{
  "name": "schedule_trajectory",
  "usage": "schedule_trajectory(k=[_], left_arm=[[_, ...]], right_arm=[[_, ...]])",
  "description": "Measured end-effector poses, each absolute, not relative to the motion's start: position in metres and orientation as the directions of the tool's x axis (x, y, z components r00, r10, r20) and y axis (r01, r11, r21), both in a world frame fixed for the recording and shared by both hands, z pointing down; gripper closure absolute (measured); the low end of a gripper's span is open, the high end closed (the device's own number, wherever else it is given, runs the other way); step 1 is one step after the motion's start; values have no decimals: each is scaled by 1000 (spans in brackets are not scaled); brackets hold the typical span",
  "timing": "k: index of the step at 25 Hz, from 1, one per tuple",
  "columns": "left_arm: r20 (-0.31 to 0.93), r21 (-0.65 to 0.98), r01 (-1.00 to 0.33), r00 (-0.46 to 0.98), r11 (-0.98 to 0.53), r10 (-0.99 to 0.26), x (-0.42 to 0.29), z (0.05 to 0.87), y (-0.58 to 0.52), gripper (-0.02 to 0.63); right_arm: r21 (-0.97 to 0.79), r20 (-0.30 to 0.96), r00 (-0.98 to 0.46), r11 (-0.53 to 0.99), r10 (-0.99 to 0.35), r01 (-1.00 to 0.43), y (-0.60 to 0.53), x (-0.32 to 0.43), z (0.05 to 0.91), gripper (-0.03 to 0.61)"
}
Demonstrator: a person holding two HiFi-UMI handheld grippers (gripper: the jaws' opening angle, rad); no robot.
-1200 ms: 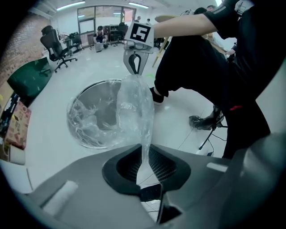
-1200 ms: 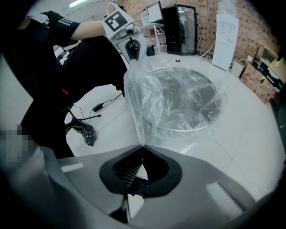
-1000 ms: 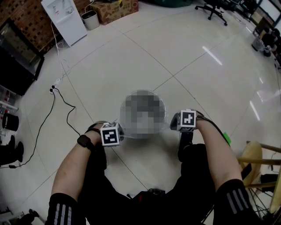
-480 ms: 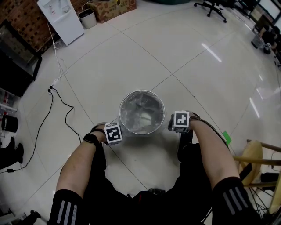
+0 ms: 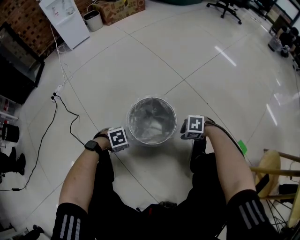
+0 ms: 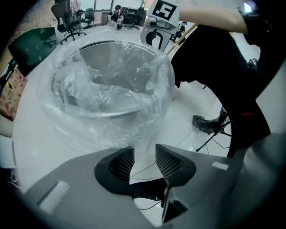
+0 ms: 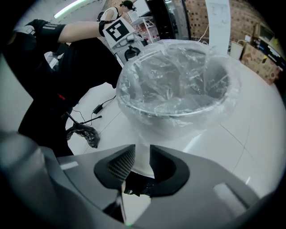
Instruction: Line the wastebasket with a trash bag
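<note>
The wastebasket (image 5: pixel 130 123) stands on the white tiled floor (image 5: pixel 140 61), just in front of the person's knees and between the two grippers. It is round and of metal. The trash bag (image 5: pixel 151 119), clear and wrinkled, is already inside it, and its edge is folded out over the rim all around and hangs down the outer wall.

The left gripper (image 6: pixel 144 154) is at the left side of the basket, just beside the rim, and points steeply down. Its jaws have just been opening and stand a little apart. In the left gripper view a thin fold of the clear plastic hangs toward the gap, but the pads do not press on it.

The right gripper (image 7: pixel 142 161) is at the right side of the basket, also pointing steeply down. Its jaws have also just been opening, to a narrow gap. They hold nothing; through the gap I see only pale floor or plastic and cannot tell which.

A black cable (image 5: pixel 70 117) lies on the floor to the left, well apart from the basket. At the far left stand a white cabinet (image 5: pixel 65 18) and a cardboard box (image 5: pixel 123 9).
</note>
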State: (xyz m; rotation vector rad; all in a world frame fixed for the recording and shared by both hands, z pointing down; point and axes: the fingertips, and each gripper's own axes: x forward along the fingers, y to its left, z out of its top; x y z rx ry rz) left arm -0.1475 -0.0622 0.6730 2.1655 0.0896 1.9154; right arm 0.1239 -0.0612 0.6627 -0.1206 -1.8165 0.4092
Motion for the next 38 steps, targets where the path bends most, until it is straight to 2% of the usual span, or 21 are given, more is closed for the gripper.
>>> schedule_trajectory(k=[3, 6, 10, 15, 17, 20, 22, 29, 38], left_arm=[[924, 353, -125, 202, -927, 324, -150, 645, -46, 465], [908, 384, -128, 234, -914, 348, -159, 621, -50, 457], [918, 336, -161, 274, -928, 285, -162, 599, -72, 436], [972, 180, -172, 180, -968, 149, -177, 617, -100, 377], [976, 125, -180, 197, -976, 89, -176, 619, -114, 367], [944, 36, -174, 328, -984, -24, -150, 606, -143, 336], [931, 10, -155, 363, -988, -48, -136, 603, -150, 312], [948, -8, -64, 316, -998, -28, -120, 630, -154, 270], [964, 17, -60, 267, -998, 1, -118, 662, -165, 258]], right_arm=[[-345, 912, -286, 928, 295, -142, -64, 131, 648, 455], [-297, 927, -287, 941, 242, -165, -80, 138, 632, 438], [-228, 930, -334, 952, 151, -203, -107, 137, 616, 406], [-178, 919, -388, 955, 75, -238, -136, 128, 611, 319], [-178, 912, -402, 960, 79, -214, -138, 120, 608, 299], [-183, 909, -406, 963, 90, -196, -138, 112, 611, 267], [-184, 912, -399, 966, 98, -183, -137, 110, 617, 256], [-249, 891, -425, 955, 160, -161, -131, 91, 627, 221], [-278, 910, -354, 951, 216, -133, -131, 102, 665, 202]])
